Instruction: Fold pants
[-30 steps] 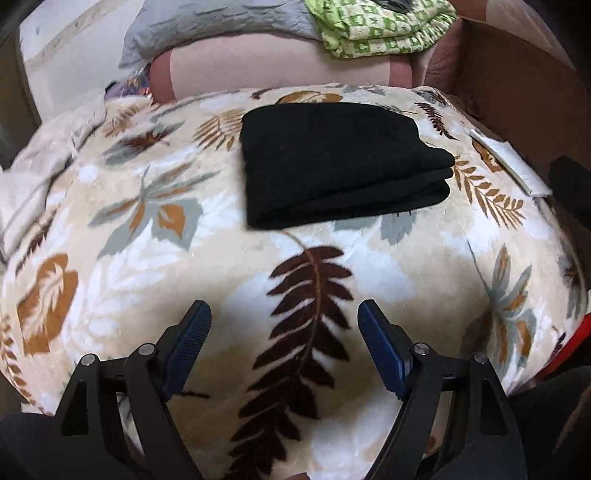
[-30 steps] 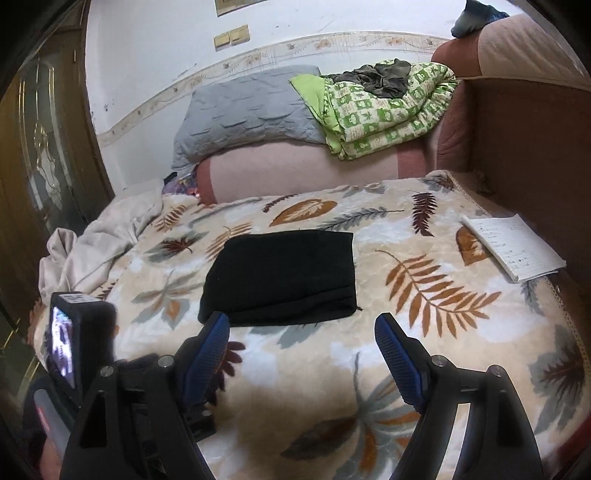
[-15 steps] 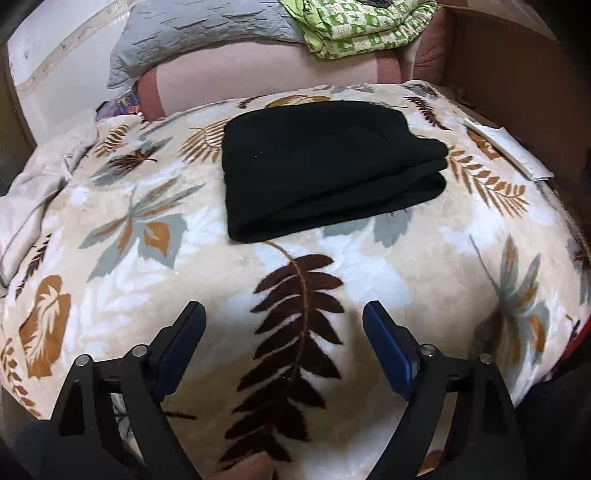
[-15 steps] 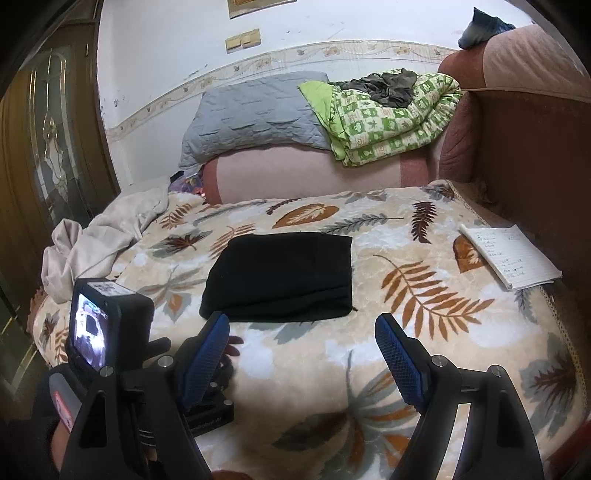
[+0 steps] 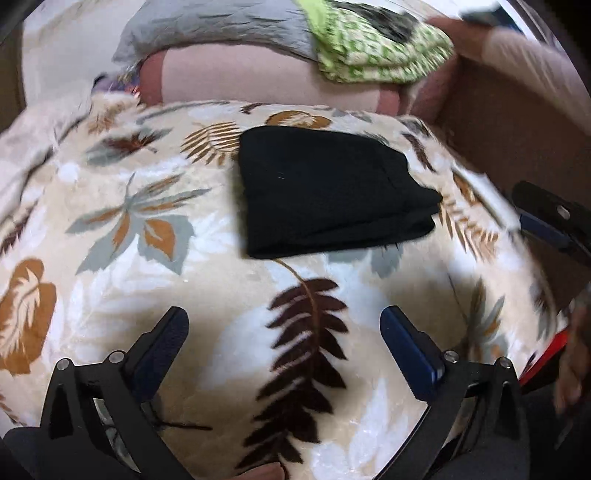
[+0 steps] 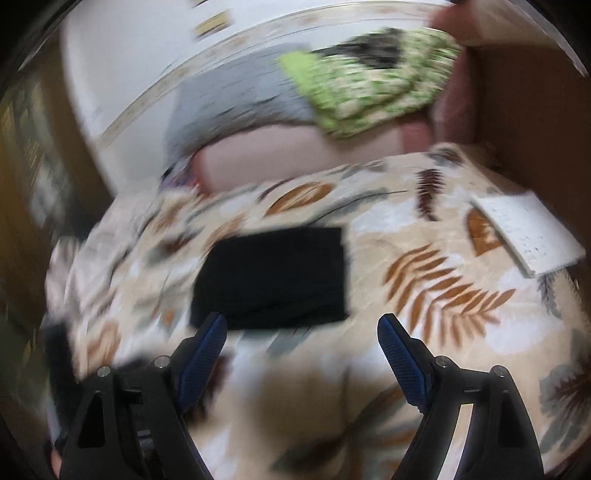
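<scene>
inspector: pants (image 5: 328, 192) lie folded into a black rectangle on the leaf-print blanket (image 5: 122, 229), flat, near its middle. where does each gripper stand to them?

assistant: left gripper (image 5: 284, 328) hangs over the blanket, nearer the camera than the pants and well apart from them, fingers spread wide with nothing between. a dark brown fern print (image 5: 306, 354) on the blanket sits between its fingers and the near edge of the pants.

inspector: and the right one?

assistant: right gripper (image 6: 301, 336) is also spread wide and empty. its view is blurred, but the pants (image 6: 273, 277) lie just beyond its fingertips; whether the left fingertip touches the cloth, cannot tell.

inspector: orientation of the pants?

assistant: long axis runs side to side across both views. in the left wrist view the stacked layers show along the near and right-hand edges of the pants.

inspector: surroundings, taken from the pants?

assistant: beyond them, a pink bolster (image 5: 266, 81) with a grey pillow (image 5: 218, 29) and a green checked quilt (image 5: 373, 48) on it. to their right, white paper (image 6: 528, 232) on the blanket.
</scene>
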The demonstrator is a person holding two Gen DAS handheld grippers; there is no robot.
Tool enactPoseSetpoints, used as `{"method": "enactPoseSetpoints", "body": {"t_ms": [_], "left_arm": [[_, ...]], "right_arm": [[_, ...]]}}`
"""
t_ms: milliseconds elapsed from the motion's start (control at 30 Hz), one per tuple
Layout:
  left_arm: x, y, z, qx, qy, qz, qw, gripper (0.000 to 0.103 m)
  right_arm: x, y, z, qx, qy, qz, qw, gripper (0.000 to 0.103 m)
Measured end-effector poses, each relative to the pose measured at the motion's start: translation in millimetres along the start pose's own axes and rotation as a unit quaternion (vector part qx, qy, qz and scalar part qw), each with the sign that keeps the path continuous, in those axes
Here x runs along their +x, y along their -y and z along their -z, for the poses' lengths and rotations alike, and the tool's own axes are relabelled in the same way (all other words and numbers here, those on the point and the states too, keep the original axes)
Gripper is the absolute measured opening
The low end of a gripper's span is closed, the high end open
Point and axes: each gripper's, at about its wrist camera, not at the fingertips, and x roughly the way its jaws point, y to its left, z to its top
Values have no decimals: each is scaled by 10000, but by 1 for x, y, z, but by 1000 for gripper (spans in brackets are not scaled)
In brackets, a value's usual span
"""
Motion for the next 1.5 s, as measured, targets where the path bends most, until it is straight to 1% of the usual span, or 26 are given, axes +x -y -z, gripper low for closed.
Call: {"method": "enactPoseSetpoints", "body": {"t_ms": [33, 100, 167, 233, 267, 433, 533, 600, 633, 667, 733, 800, 833, 867, 900, 933, 1000, 1067, 1100, 1133, 1167, 1200, 1400, 1433, 1467, 1500], "left_arm": [[0, -9, -3, -188, -25, 87, 9998, 103], [2, -20, -9, -464, -53, 291, 9985, 103], [8, -27, -26, -704, -103, 512, 9962, 103], [13, -32, -48, -891, -67, 722, 9934, 103], [19, -37, -62, -1049, -112, 902, 9903, 103], [63, -64, -102, -1580, -563, 1173, 9788, 103], [86, -73, -104, -1996, -762, 1953, 9572, 103], [99, -72, -99, -2223, -930, 2432, 9395, 103], [108, -69, -95, -2299, -1084, 2549, 9330, 103], [113, -65, -92, -2317, -1248, 2554, 9303, 103], [116, -61, -90, -2253, -1275, 2469, 9338, 103], [115, -58, -91, -2247, -1236, 2450, 9350, 103], [116, -59, -90, -2290, -1231, 2460, 9338, 103], [116, -61, -90, -2352, -1198, 2499, 9316, 103], [116, -63, -89, -2412, -1158, 2553, 9291, 103], [116, -65, -89, -2436, -1145, 2594, 9275, 103], [114, -65, -90, -2417, -1113, 2626, 9275, 103], [114, -64, -91, -2380, -1122, 2657, 9275, 82], [117, -63, -91, -2323, -1200, 2609, 9293, 61], [117, -60, -91, -2206, -1218, 2441, 9364, 49], [117, -58, -92, -2097, -1236, 2301, 9422, 47], [116, -56, -93, -2040, -1219, 2302, 9437, 45], [107, -41, -91, -1701, -1235, 2483, 9456, 43], [107, -39, -90, -1645, -1250, 2403, 9485, 44], [108, -36, -88, -1551, -1244, 2163, 9559, 44], [108, -35, -87, -1525, -1216, 2059, 9589, 50]], "right_arm": [[5, 11, -7, 269, 55, 36, 9996, 85], [21, 34, -20, 785, 102, -257, 9965, 85], [51, 54, -31, 1212, -140, -971, 9878, 85], [85, 74, -32, 1765, -554, -1622, 9693, 85], [96, 80, -31, 1953, -712, -1728, 9628, 85], [140, 104, -20, 2755, -1219, -2502, 9201, 86], [153, 105, -18, 2711, -1447, -2456, 9194, 82], [158, 101, -17, 2572, -1574, -2437, 9218, 82], [160, 96, -17, 2436, -1654, -2393, 9252, 82], [163, 92, -16, 2316, -1743, -2327, 9284, 82], [166, 82, -16, 2019, -1843, -2230, 9357, 83], [167, 80, -15, 1950, -1851, -2237, 9368, 83], [165, 80, -14, 1970, -1846, -2193, 9375, 75], [166, 82, -12, 2000, -1866, -2165, 9372, 50], [168, 84, -9, 2075, -1939, -2170, 9340, 43], [170, 88, -5, 2189, -1996, -2182, 9299, 43], [166, 85, -6, 2092, -1944, -2180, 9332, 42], [165, 82, -7, 2016, -1913, -2132, 9366, 41], [166, 81, -8, 2039, -1897, -2132, 9365, 40], [163, 83, -8, 2096, -1880, -2113, 9360, 39], [161, 83, -7, 2180, -1878, -2104, 9343, 38], [159, 83, -6, 2222, -1873, -2091, 9337, 38], [140, 92, -6, 2345, -1725, -1942, 9367, 36], [146, 96, -4, 2357, -1819, -1828, 9370, 36], [151, 95, -4, 2322, -1897, -1807, 9367, 37], [154, 94, -4, 2271, -1926, -1797, 9376, 37]]}}
